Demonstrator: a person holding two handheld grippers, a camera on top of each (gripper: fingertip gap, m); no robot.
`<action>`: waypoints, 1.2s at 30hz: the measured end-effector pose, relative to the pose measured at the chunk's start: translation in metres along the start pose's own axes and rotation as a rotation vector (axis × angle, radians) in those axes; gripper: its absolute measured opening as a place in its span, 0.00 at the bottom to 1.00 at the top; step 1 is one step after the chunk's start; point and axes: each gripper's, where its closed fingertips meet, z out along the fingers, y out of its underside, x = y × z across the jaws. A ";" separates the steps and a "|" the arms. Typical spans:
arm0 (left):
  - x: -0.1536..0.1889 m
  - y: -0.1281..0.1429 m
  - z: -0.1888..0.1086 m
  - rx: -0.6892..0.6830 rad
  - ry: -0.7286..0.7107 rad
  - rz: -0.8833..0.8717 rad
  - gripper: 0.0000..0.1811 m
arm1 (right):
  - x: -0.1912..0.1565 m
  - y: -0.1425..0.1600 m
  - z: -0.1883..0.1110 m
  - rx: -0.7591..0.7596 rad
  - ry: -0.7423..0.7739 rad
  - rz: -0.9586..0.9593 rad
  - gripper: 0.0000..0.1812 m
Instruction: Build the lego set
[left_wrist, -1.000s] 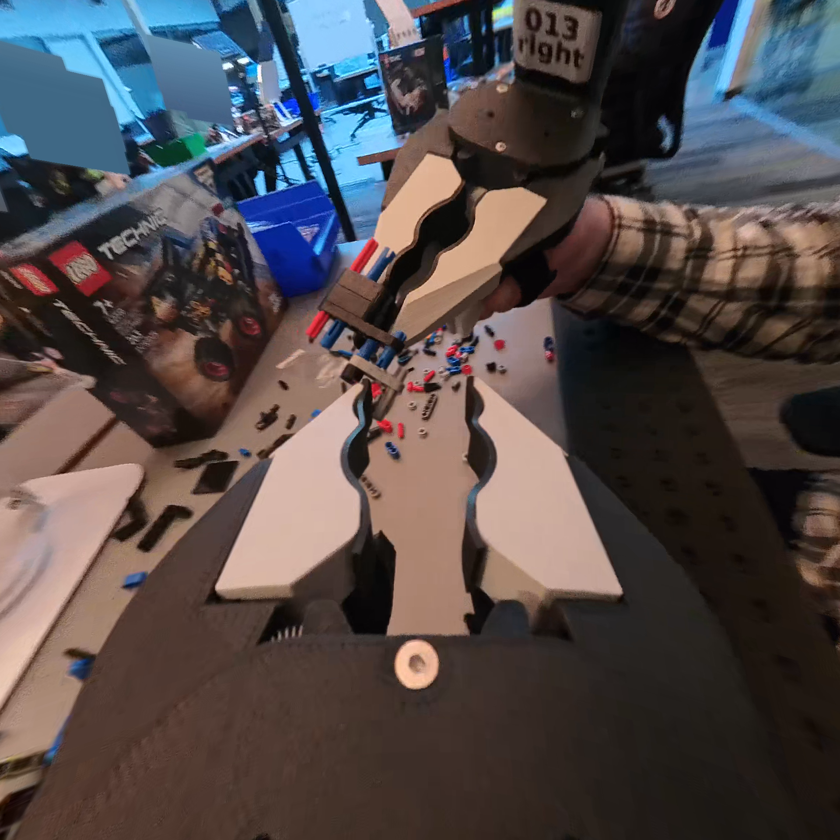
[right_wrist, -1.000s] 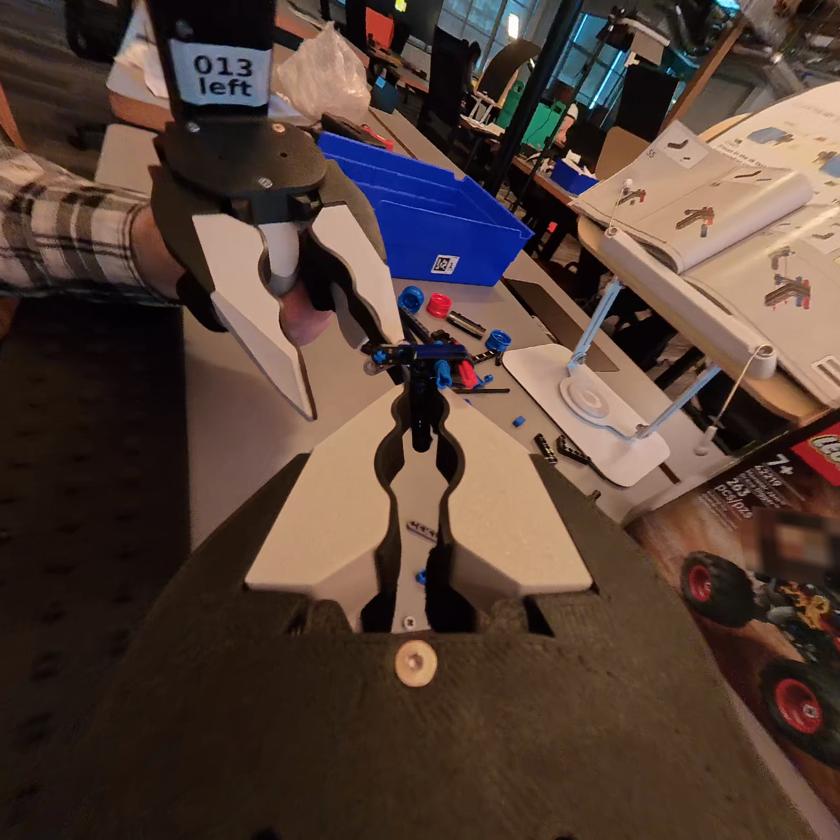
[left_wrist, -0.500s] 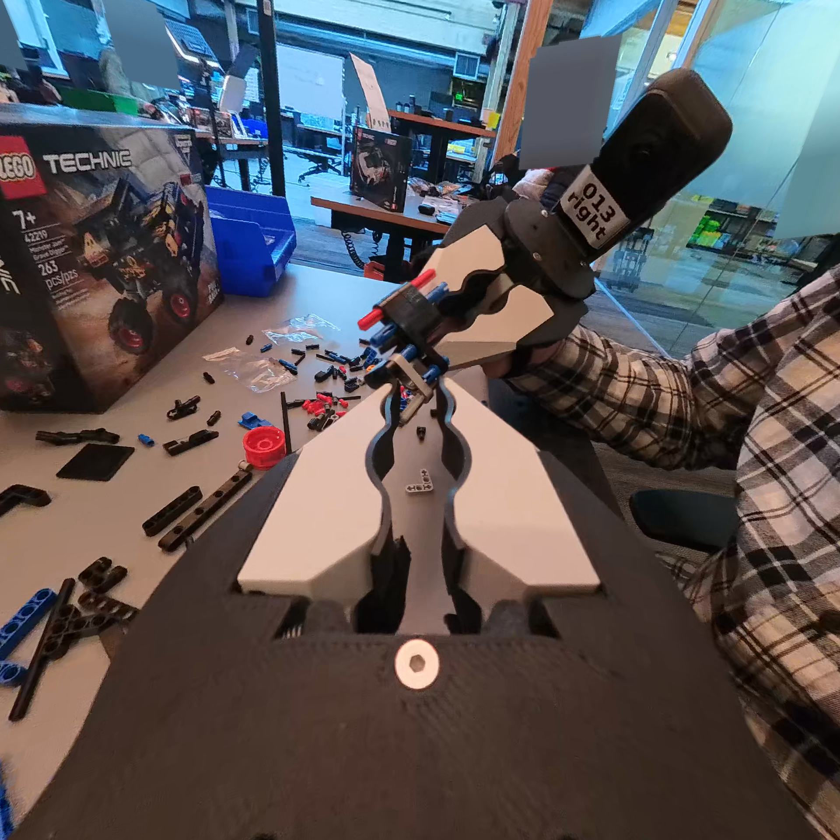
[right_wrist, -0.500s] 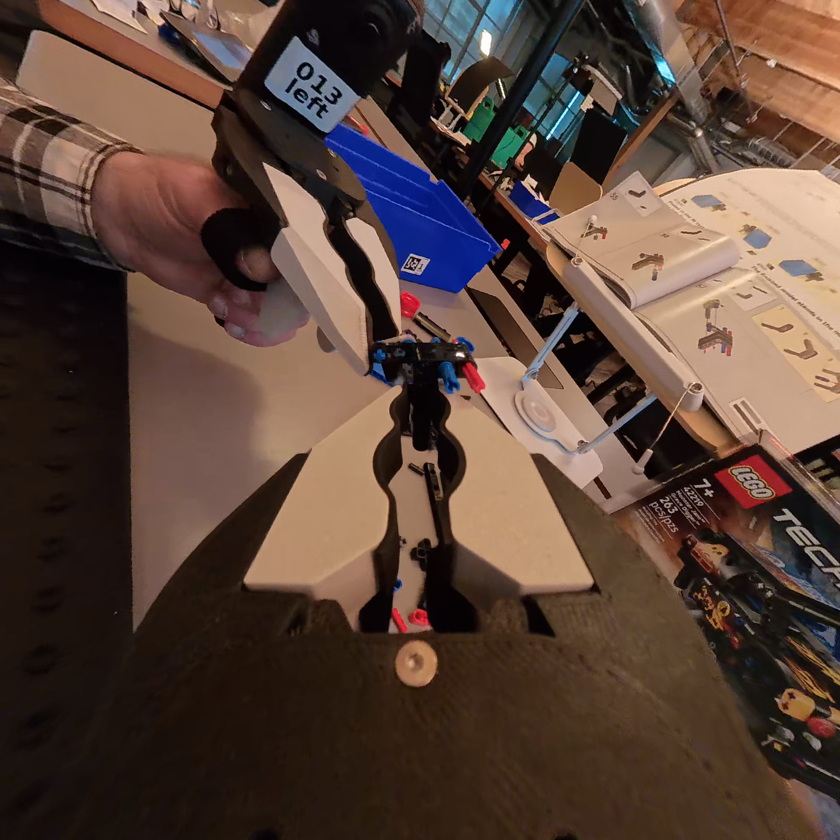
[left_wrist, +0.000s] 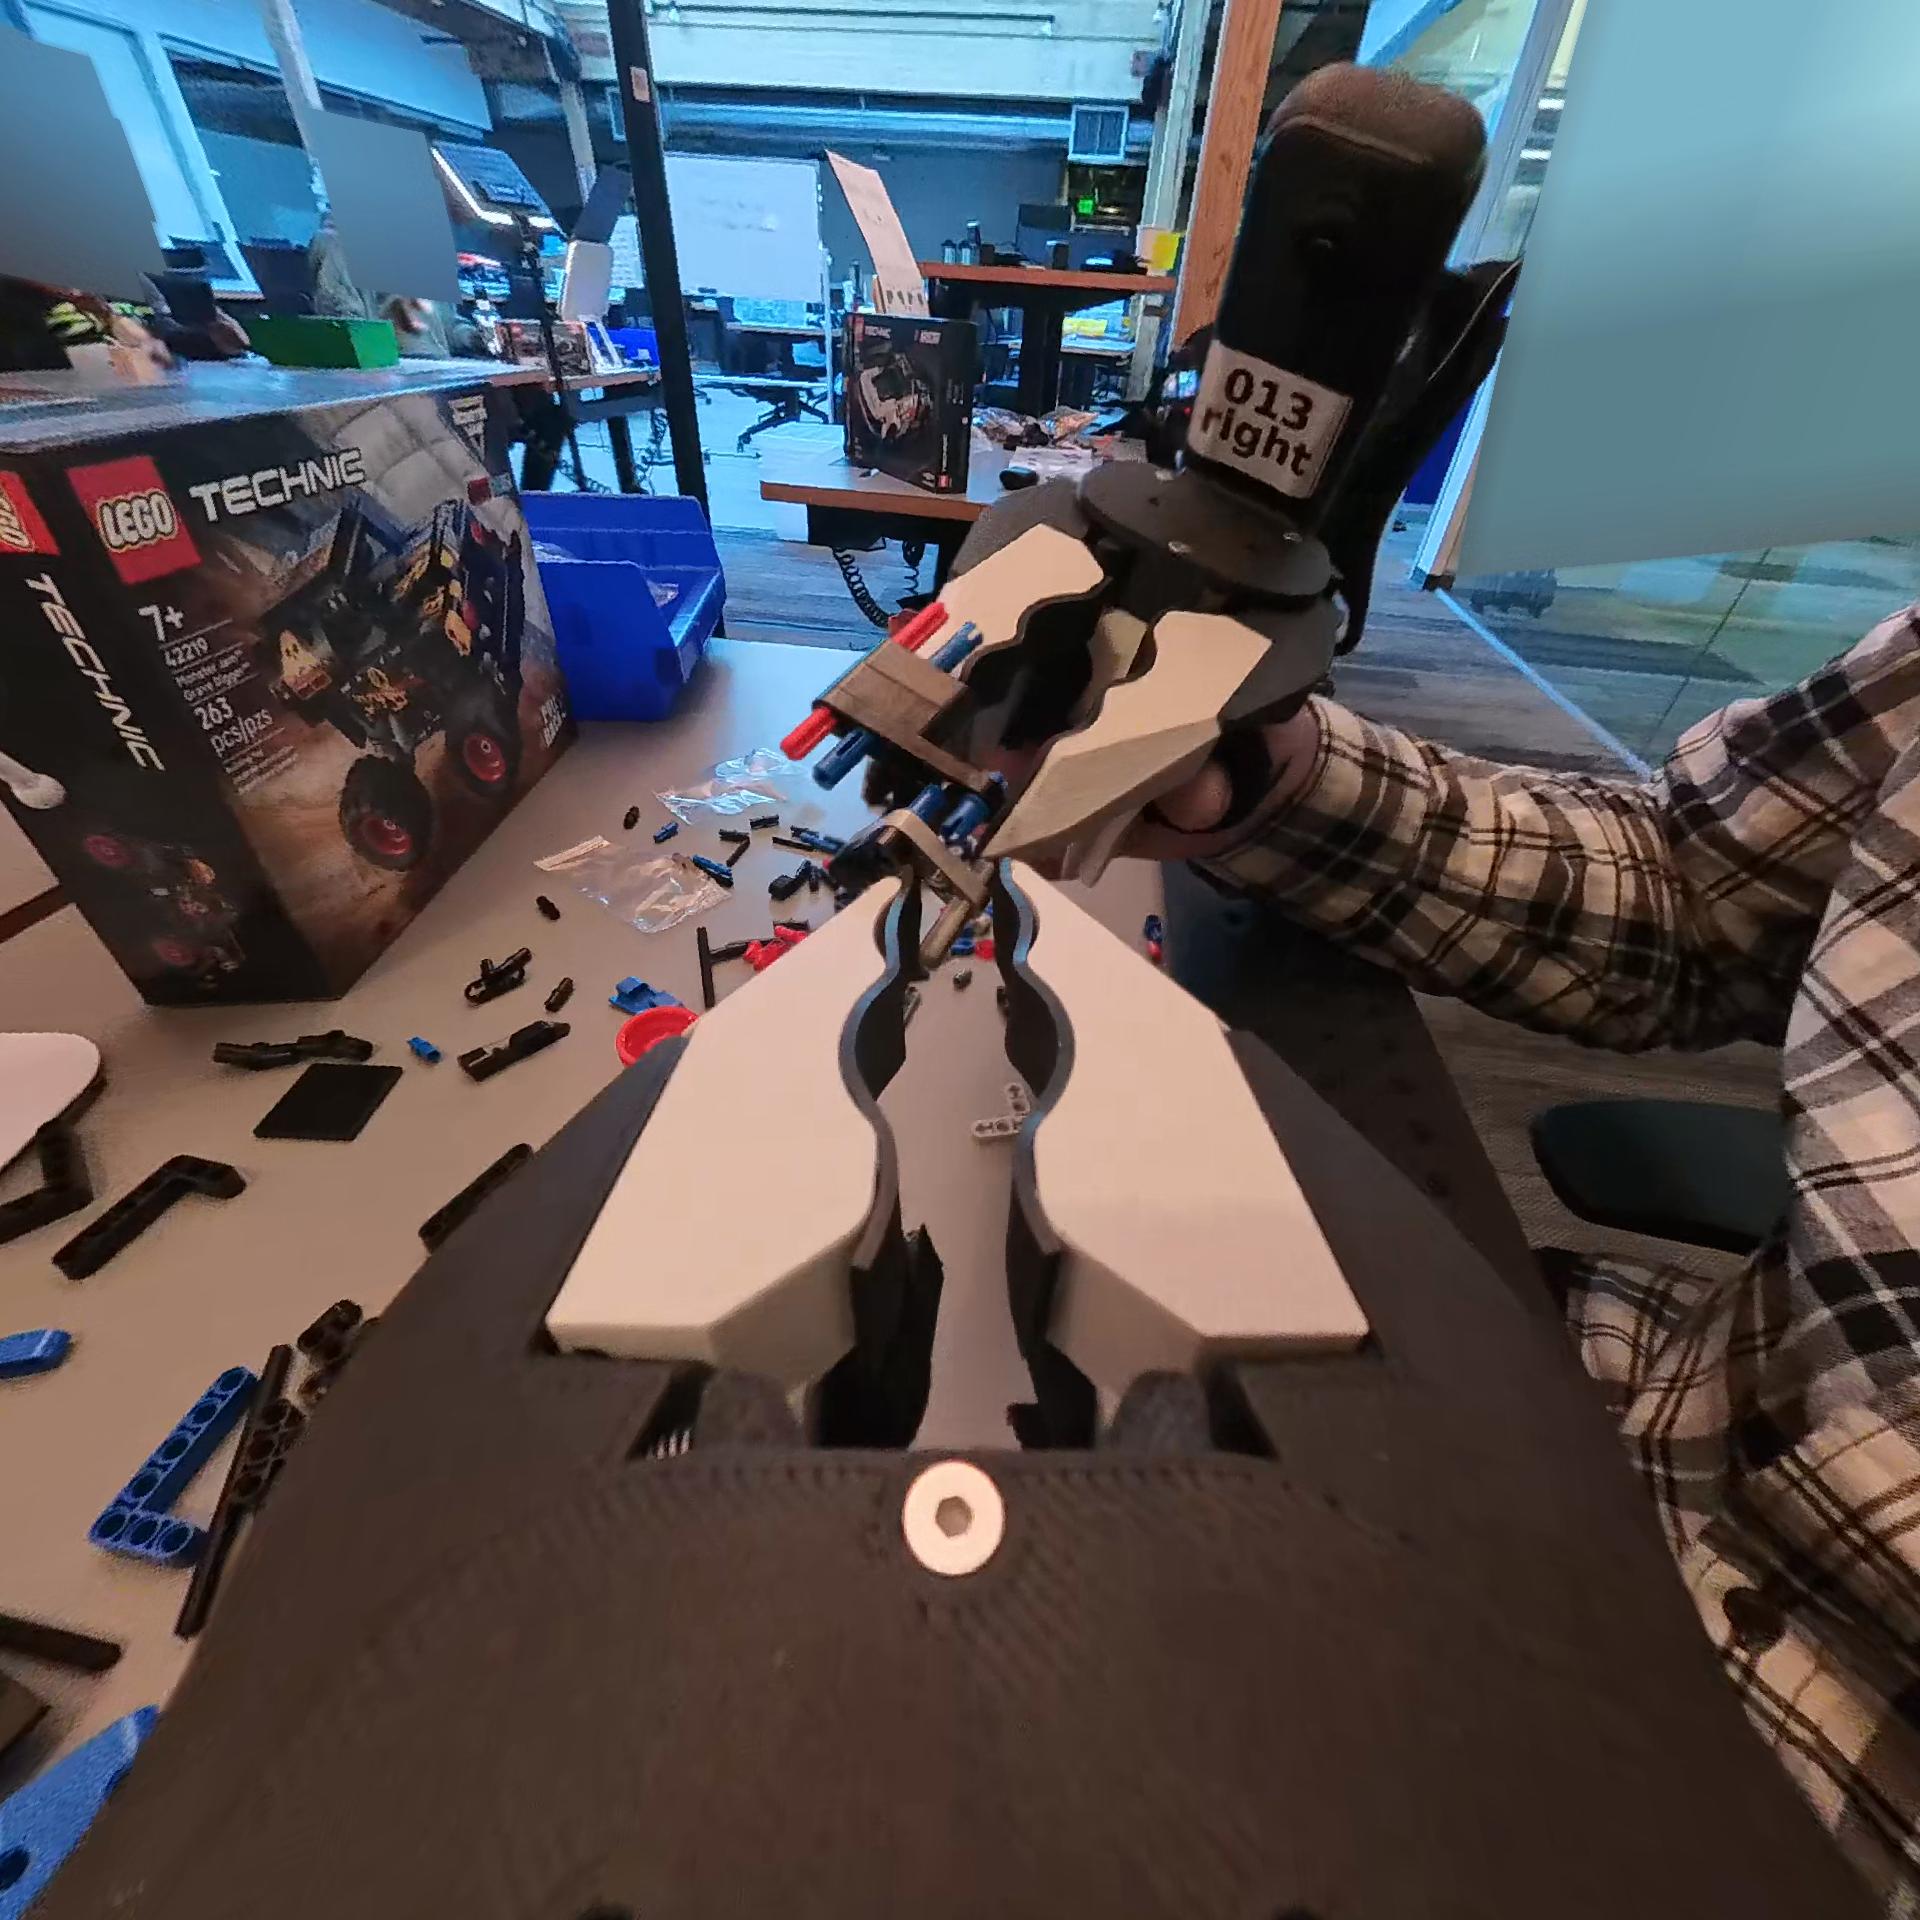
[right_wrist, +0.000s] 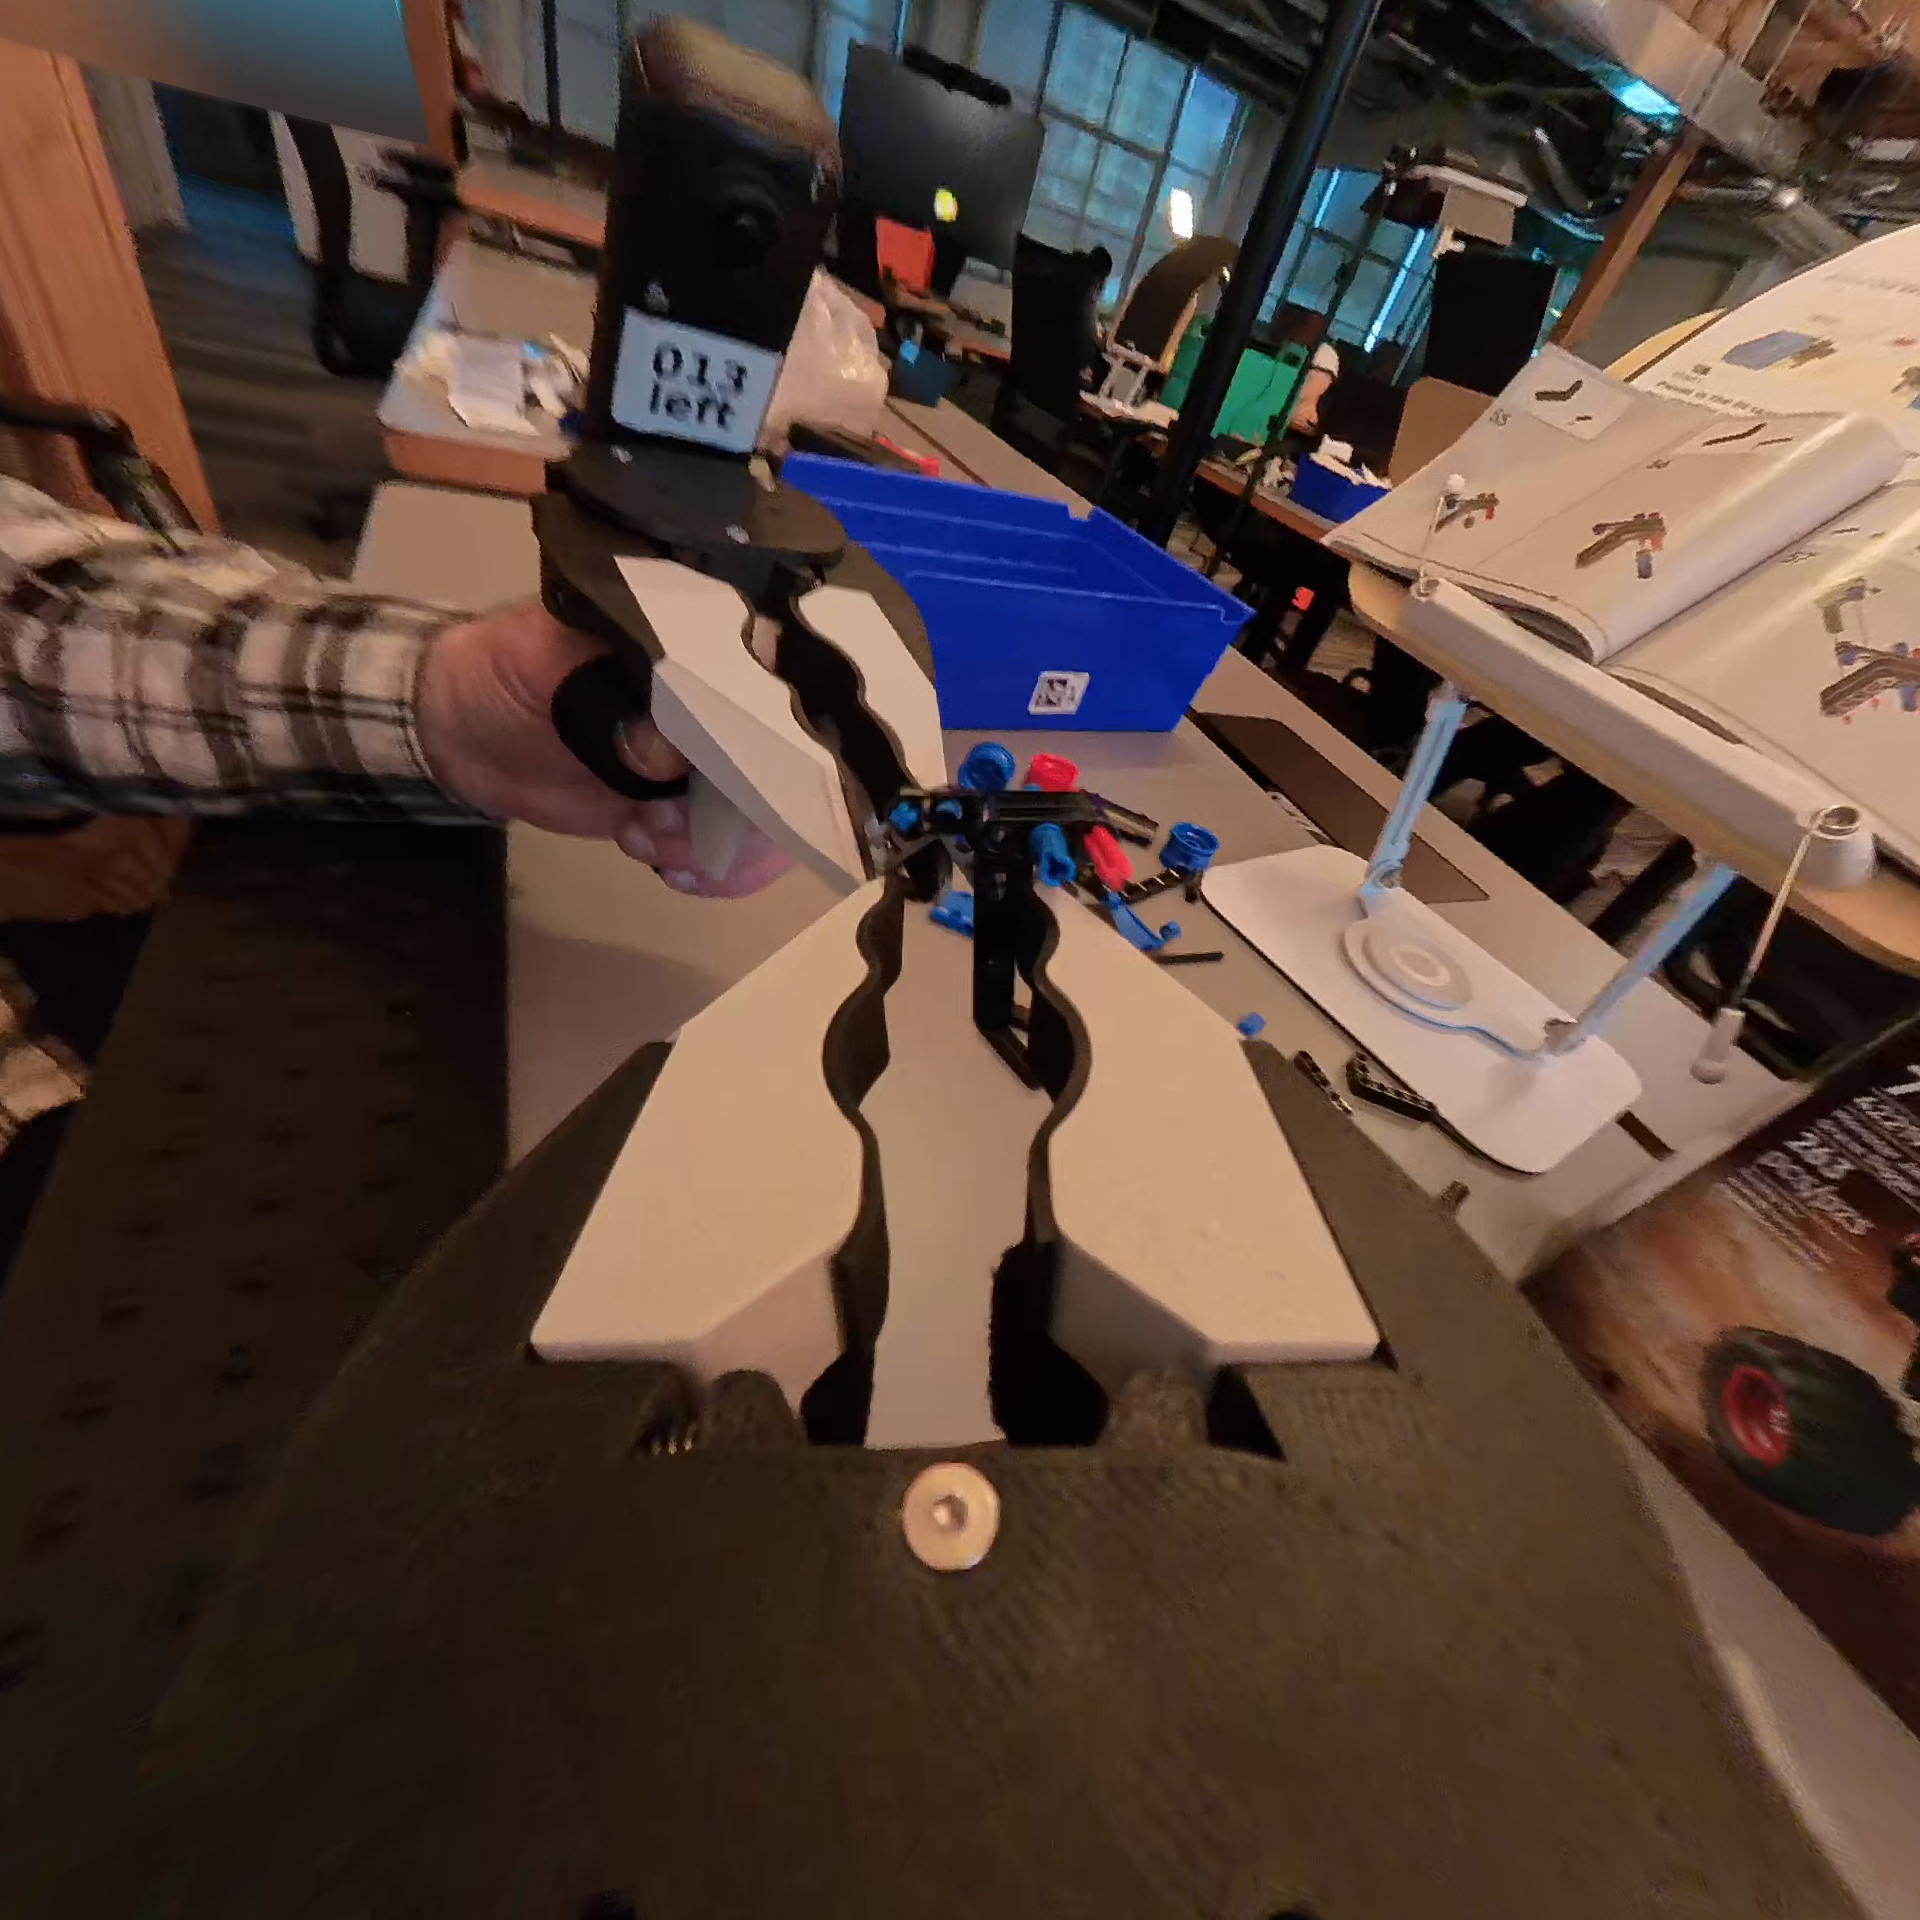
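The partly built lego assembly (right_wrist: 1003, 831), a black frame with blue and red pins sticking out of it, is held in the air above the table (left_wrist: 187, 1299), between the two tools. The right gripper (right_wrist: 956, 904) pinches the black beam that hangs down from the assembly, its tongs pressed onto that beam near their tips. The left gripper (left_wrist: 951, 904) meets the assembly from the opposite side; its tongs stand a narrow way apart, with a small grey piece (left_wrist: 940, 873) of the assembly at their tips. Whether they actually press on that piece cannot be told. Each tool is held by a hand (right_wrist: 520, 727) in a plaid sleeve (left_wrist: 1558, 883).

Below, loose black, blue and red pieces (left_wrist: 727, 862) lie scattered over the middle of the table, with clear plastic bags (left_wrist: 634, 883) among them. Longer black and blue beams (left_wrist: 177, 1455) lie toward the near left edge. The lego box (left_wrist: 260, 675) stands at the left side, and a blue bin (left_wrist: 623, 613) sits behind it at the far edge. In the right wrist view an open instruction booklet (right_wrist: 1714, 582) rests on a white stand (right_wrist: 1455, 997) at the right.
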 end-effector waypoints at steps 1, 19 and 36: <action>0.000 0.001 0.000 -0.005 -0.003 0.002 0.06 | 0.001 0.004 0.001 -0.025 0.010 -0.022 0.11; 0.001 0.000 0.001 0.036 0.059 -0.117 0.05 | -0.001 0.017 -0.006 -0.144 0.028 -0.030 0.10; -0.002 0.025 0.006 -0.058 0.054 -0.162 0.05 | -0.005 0.024 -0.015 -0.140 0.038 0.126 0.09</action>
